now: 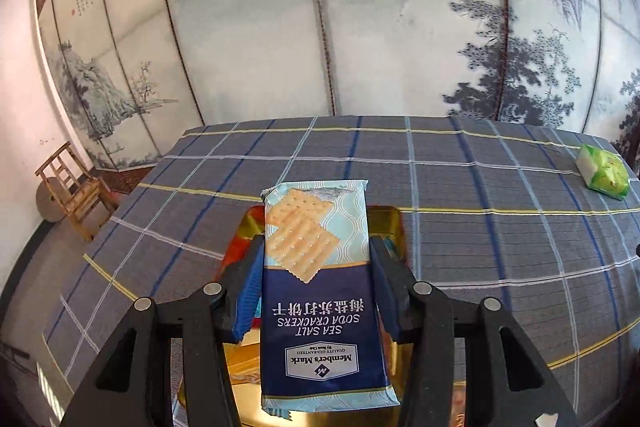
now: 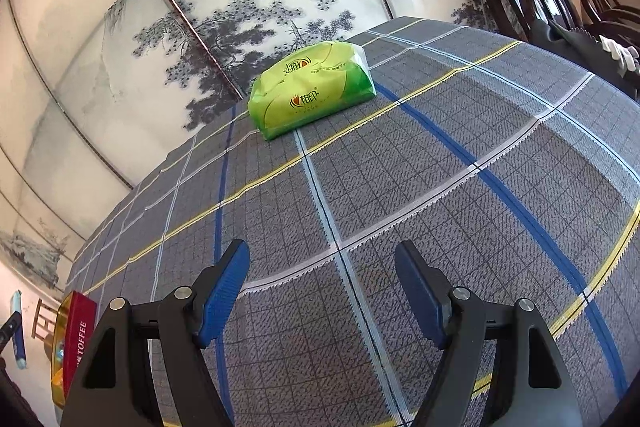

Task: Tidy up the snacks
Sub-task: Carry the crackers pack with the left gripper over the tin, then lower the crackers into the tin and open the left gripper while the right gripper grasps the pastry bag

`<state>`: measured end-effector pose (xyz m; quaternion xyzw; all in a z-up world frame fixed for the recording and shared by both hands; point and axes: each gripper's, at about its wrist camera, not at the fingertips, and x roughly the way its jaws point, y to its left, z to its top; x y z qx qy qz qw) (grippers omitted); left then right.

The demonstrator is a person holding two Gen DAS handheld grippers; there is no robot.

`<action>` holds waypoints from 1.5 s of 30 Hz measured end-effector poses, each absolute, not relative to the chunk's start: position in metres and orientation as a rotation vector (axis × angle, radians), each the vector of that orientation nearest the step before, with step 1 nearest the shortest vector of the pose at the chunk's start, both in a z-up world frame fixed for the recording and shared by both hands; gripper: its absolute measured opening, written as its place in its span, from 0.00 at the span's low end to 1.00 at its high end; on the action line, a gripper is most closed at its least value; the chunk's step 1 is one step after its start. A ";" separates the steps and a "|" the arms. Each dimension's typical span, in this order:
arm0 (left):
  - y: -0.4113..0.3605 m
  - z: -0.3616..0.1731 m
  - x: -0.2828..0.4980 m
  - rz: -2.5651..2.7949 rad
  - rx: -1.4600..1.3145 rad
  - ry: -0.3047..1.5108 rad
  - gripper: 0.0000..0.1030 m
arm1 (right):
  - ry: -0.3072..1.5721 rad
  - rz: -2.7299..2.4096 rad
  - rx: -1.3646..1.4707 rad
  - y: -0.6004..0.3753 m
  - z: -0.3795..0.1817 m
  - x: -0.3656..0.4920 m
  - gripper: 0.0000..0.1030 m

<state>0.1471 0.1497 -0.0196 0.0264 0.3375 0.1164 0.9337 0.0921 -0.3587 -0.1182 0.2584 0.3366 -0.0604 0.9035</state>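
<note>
The cracker packet sits clamped in the left claw, above the tin on the worktop. At two o'clock, well apart, lies the tissue pack, near the far edge. A folding screen stands behind; a wooden chair at nine o'clock.

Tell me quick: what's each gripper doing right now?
Left gripper: closed on the soda cracker packet.
Right gripper: open, holding nothing, above the tablecloth.
</note>
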 end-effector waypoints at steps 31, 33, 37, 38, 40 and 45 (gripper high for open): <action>0.208 -0.085 0.160 0.202 -0.038 0.812 0.44 | 0.779 0.044 0.181 -0.199 -0.096 0.065 0.74; 0.205 -0.088 0.162 0.187 -0.051 0.832 0.44 | 0.789 0.105 0.179 -0.174 -0.094 0.057 0.74; 0.193 -0.095 0.160 0.173 -0.017 0.843 0.44 | 0.816 0.191 0.141 -0.126 -0.093 0.039 0.74; 0.190 -0.096 0.159 0.168 -0.011 0.844 0.44 | 0.819 0.203 0.122 -0.115 -0.092 0.034 0.74; 0.186 -0.098 0.157 0.154 -0.005 0.850 0.44 | 0.830 0.221 0.070 -0.092 -0.092 0.026 0.74; 0.179 -0.106 0.145 0.143 0.028 0.840 0.45 | 0.848 0.263 -0.013 -0.052 -0.094 0.007 0.74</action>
